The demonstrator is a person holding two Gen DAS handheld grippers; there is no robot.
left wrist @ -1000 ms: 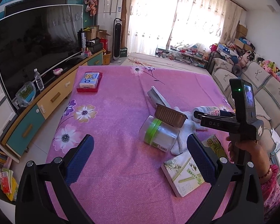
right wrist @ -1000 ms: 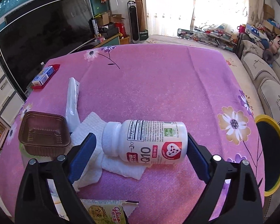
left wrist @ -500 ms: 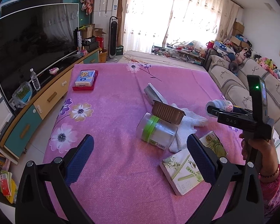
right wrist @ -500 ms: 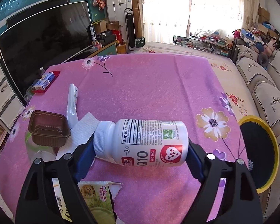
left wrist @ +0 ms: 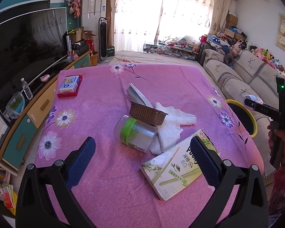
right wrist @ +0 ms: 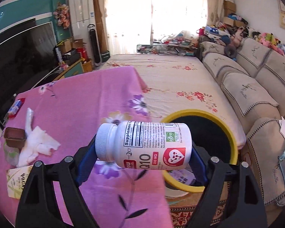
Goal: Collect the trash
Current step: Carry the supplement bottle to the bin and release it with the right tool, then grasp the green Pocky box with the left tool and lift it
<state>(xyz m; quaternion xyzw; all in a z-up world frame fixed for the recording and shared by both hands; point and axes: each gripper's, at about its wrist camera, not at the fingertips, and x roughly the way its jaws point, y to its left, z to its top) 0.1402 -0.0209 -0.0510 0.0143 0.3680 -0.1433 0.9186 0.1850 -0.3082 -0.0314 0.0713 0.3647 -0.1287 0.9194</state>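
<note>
My right gripper (right wrist: 143, 152) is shut on a white supplement bottle (right wrist: 144, 144), held sideways in the air over the table's right edge. Just beyond it stands the yellow-rimmed black bin (right wrist: 231, 138). In the left wrist view the same bottle (left wrist: 253, 98) shows at the far right above the bin (left wrist: 253, 121). My left gripper (left wrist: 142, 144) is open above the pink table (left wrist: 104, 171), nothing between its fingers. Ahead of it lie a clear jar with a green lid (left wrist: 134, 133), a brown plastic tray (left wrist: 146, 113) resting on it, white tissue (left wrist: 172, 121) and a green snack box (left wrist: 176, 167).
A flat white packet (left wrist: 136, 94) lies behind the tray. A tissue pack on a red tray (left wrist: 69, 84) sits at the table's far left. A TV cabinet (left wrist: 28, 121) runs along the left, a sofa (right wrist: 256, 95) along the right. A person's hand (left wrist: 283, 138) holds the right gripper.
The right gripper's fingers closed on the bottle, lifted it off the table and carried it right to the bin. The left gripper shifted slightly toward the trash pile.
</note>
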